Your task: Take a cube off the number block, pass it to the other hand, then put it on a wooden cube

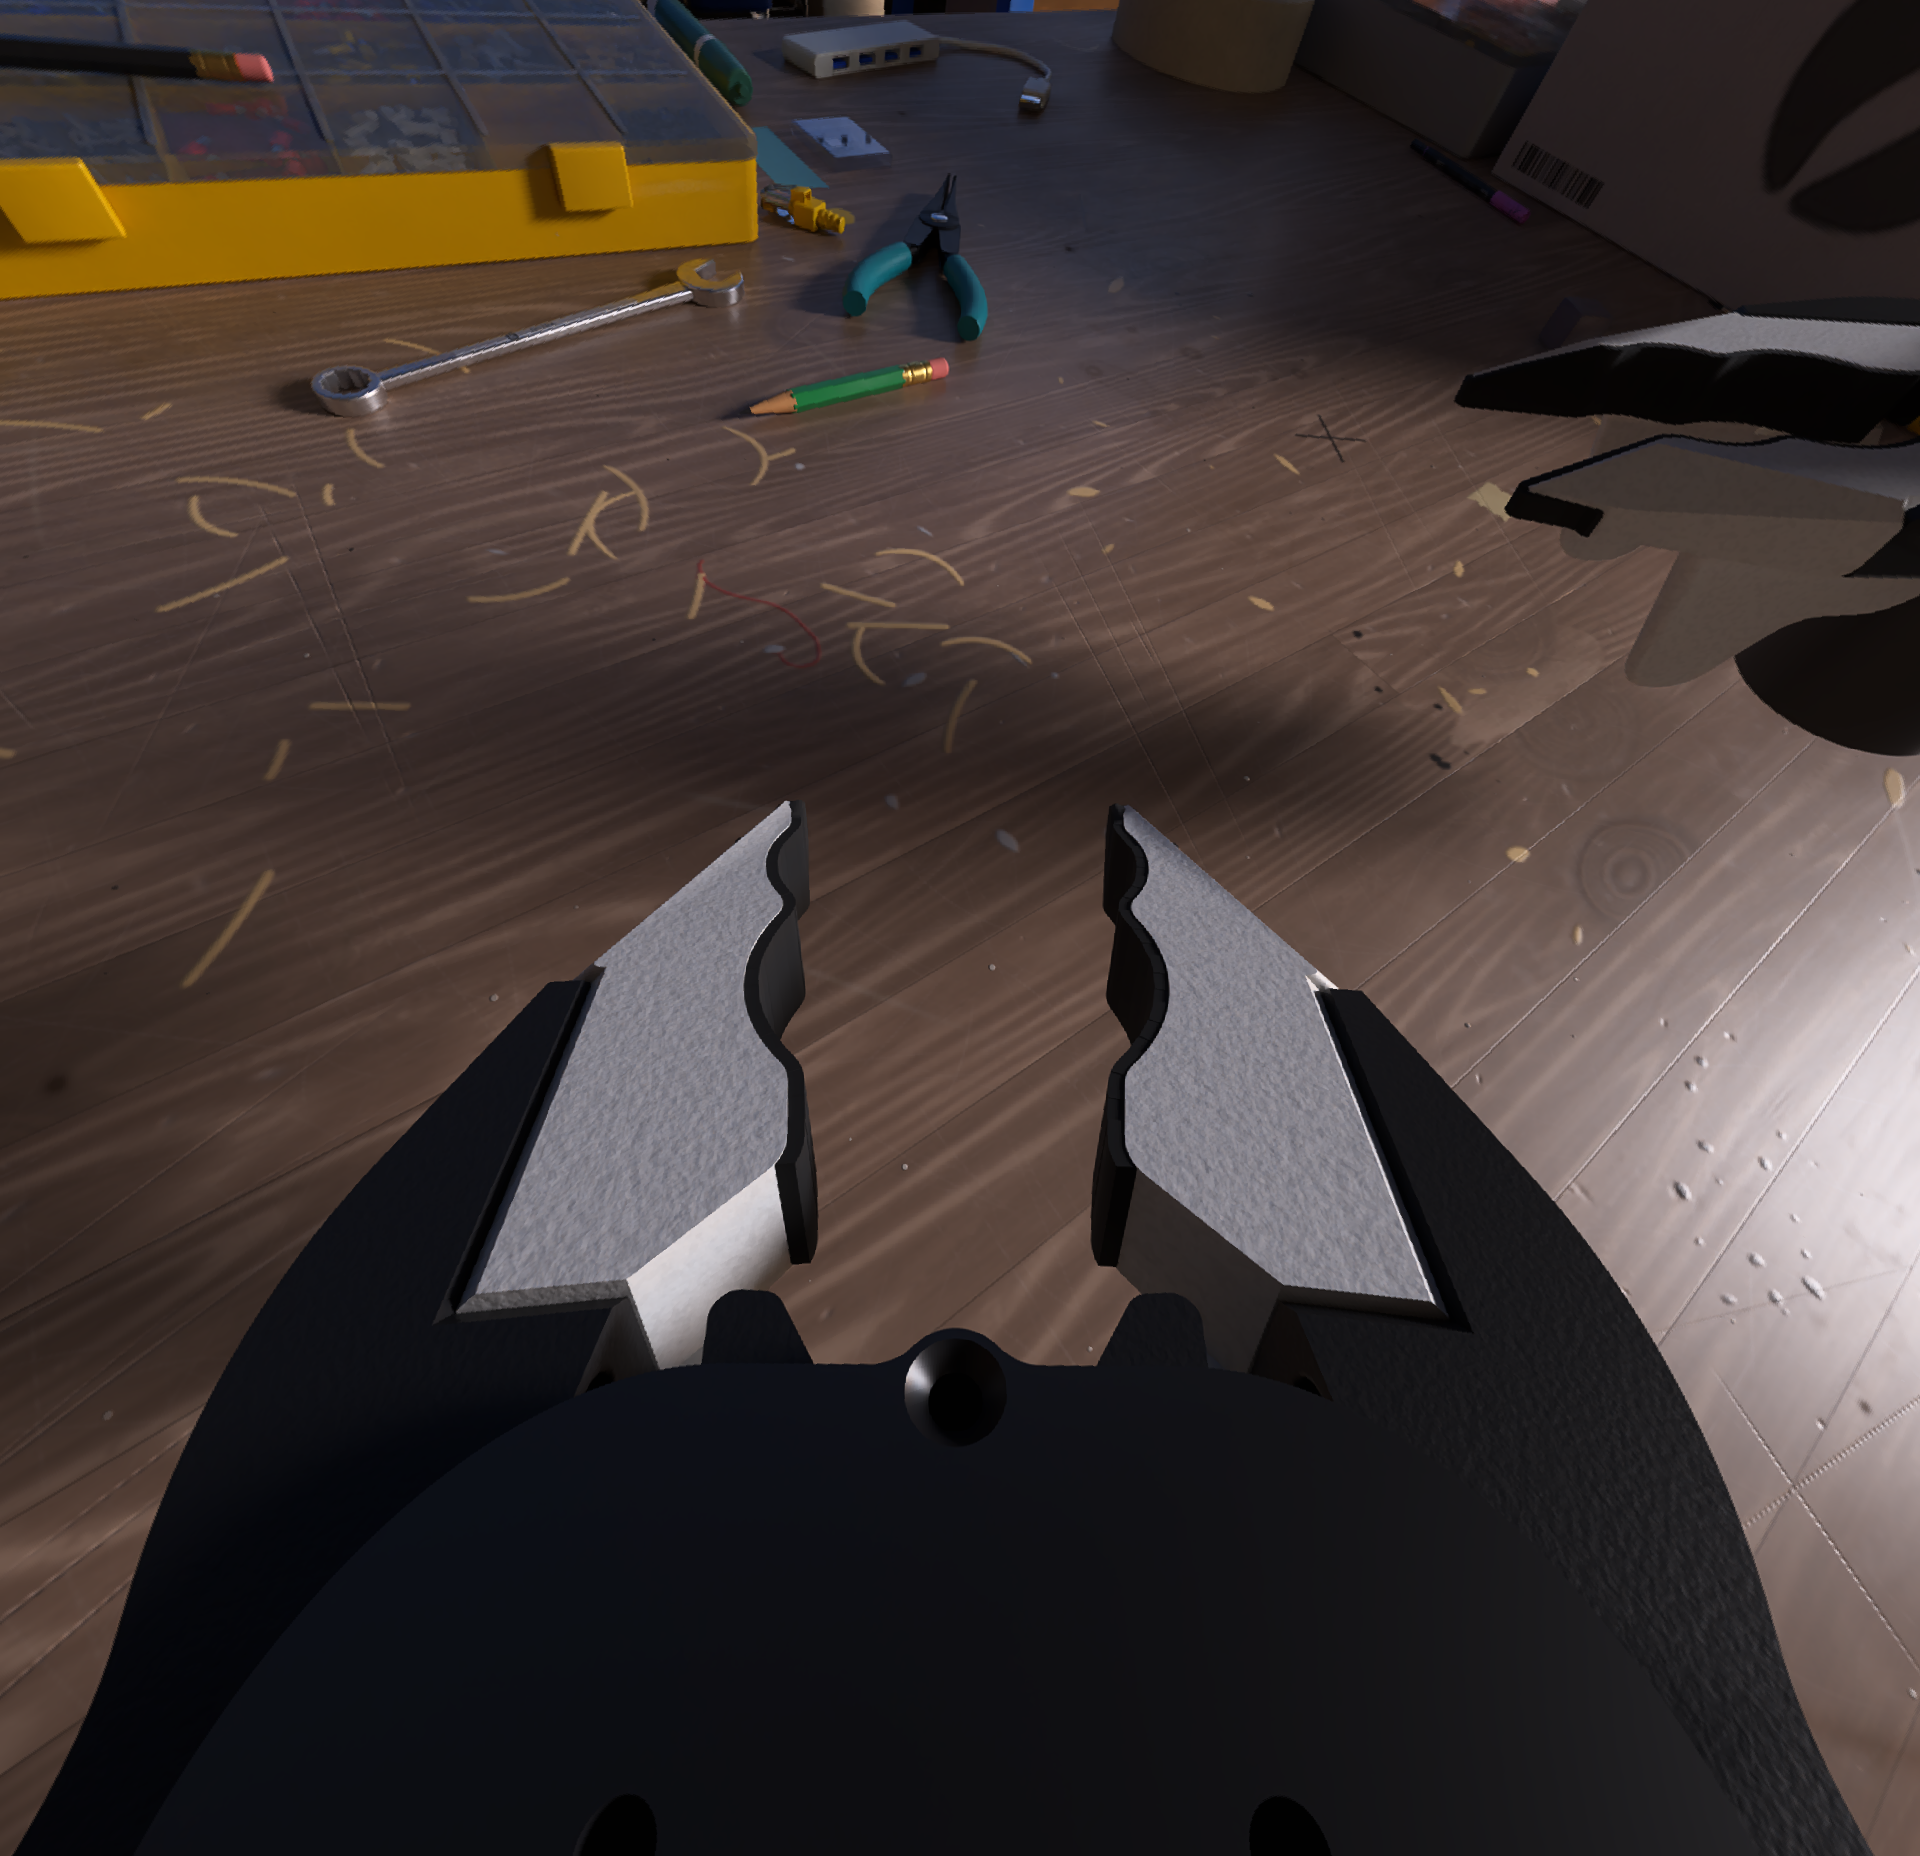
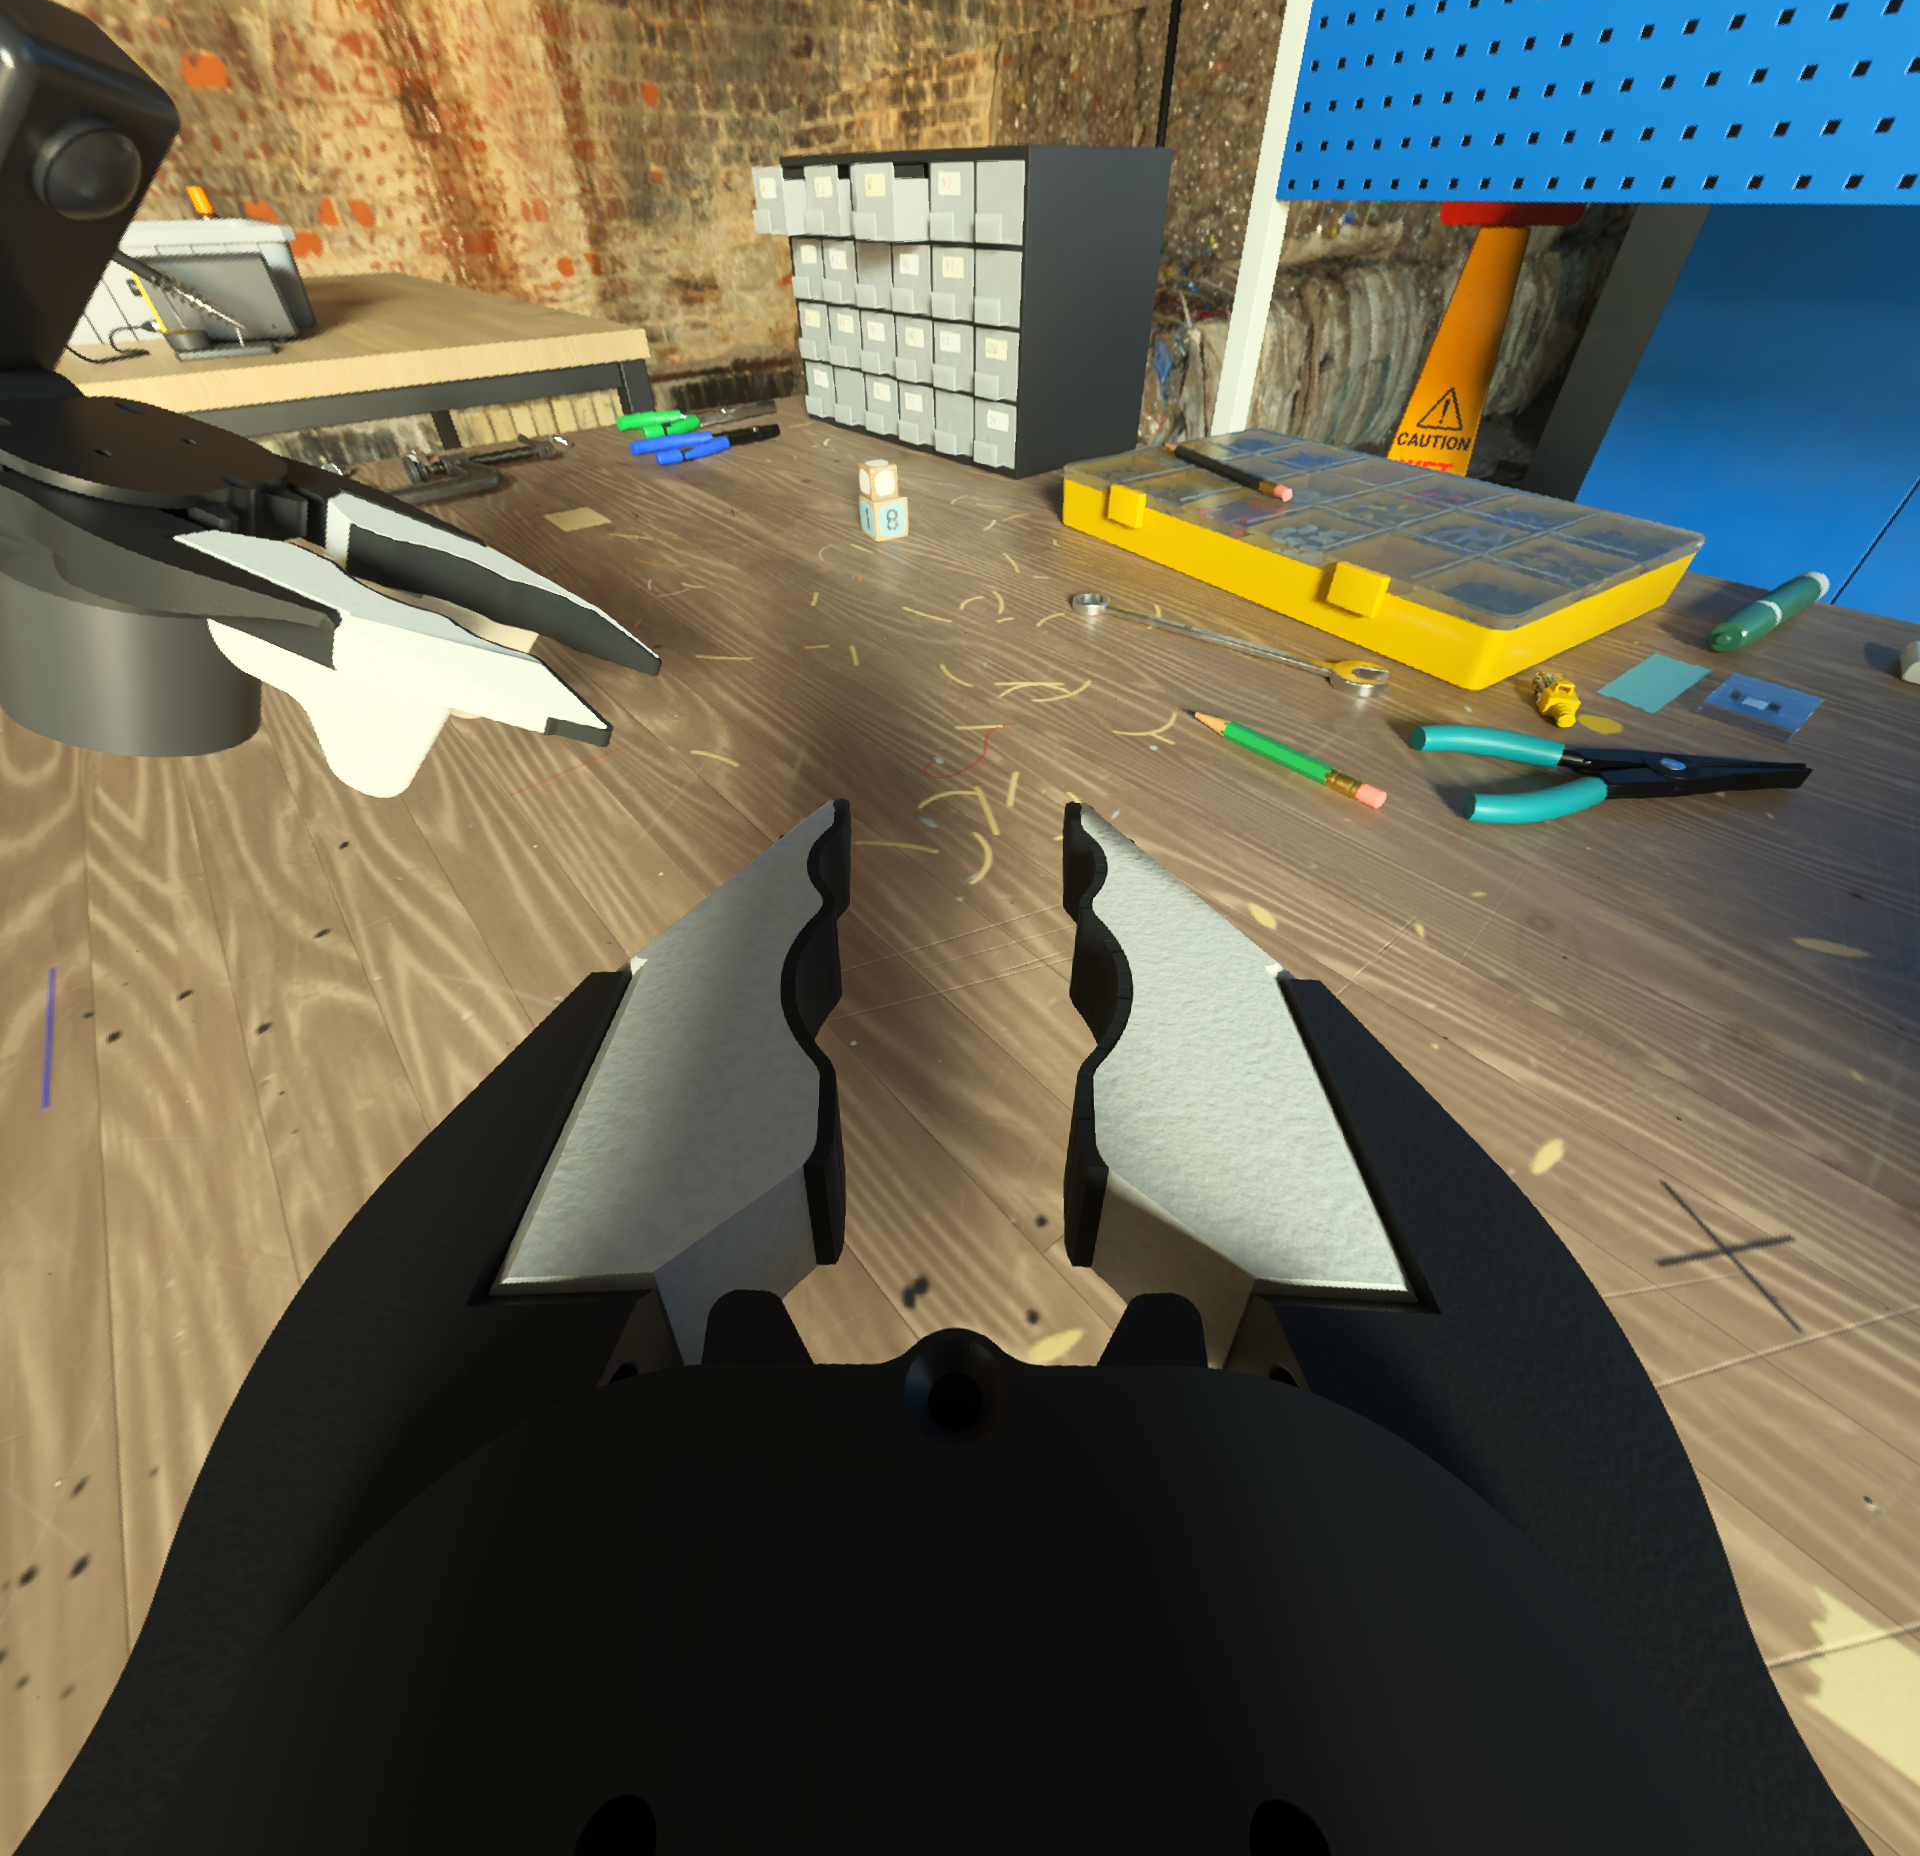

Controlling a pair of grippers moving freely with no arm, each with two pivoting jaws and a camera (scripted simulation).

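Blocks sit far back on the table (image 2: pixel 727 975): a small cube (image 2: pixel 878 479) on top of the number block (image 2: pixel 885 519). Both your left gripper (image 1: pixel 954 819) and right gripper (image 2: pixel 954 819) are open and empty. Move your right gripper slowly, then pinch only the top cube.
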